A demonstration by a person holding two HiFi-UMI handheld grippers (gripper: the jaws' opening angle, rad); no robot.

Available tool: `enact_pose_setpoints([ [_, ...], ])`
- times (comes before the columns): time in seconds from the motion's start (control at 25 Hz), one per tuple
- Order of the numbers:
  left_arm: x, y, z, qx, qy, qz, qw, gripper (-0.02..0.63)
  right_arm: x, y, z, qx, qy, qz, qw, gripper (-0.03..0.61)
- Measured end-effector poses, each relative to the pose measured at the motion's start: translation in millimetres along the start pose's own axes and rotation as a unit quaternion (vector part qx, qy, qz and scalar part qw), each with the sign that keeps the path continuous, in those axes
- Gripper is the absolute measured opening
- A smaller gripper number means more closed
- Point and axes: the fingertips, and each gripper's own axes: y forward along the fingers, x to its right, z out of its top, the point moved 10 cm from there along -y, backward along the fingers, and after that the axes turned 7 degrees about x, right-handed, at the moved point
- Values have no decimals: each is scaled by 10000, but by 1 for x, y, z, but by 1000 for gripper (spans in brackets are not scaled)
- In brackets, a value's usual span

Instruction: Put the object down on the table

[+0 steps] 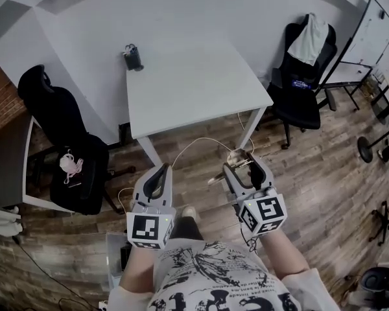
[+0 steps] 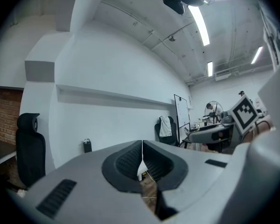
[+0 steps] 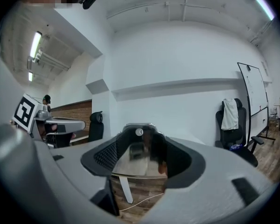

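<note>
My right gripper is held over the wooden floor, just short of the white table's near edge. Its jaws stand wide and are shut on a clear, partly brownish object. That object fills the gap between the jaws in the right gripper view, where the gripper points towards the table. To the left, my left gripper hovers at the same height. Its jaws meet with nothing between them.
A small dark object stands at the table's far left corner. A black chair with a pink item sits to the left, another chair with a white cloth to the right. A whiteboard stands far right. A cable lies on the floor.
</note>
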Motion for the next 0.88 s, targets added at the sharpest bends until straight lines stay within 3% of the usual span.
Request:
enact_pose_setpoints([
  [0.44, -139, 127, -24, -71, -33, -57, 10000, 11, 19, 182, -6, -131, 51, -282, 9995, 279],
  [0.88, -188, 224, -56, -235, -96, 215, 9994, 12, 73, 302, -25, -474, 133, -92, 9987, 279],
])
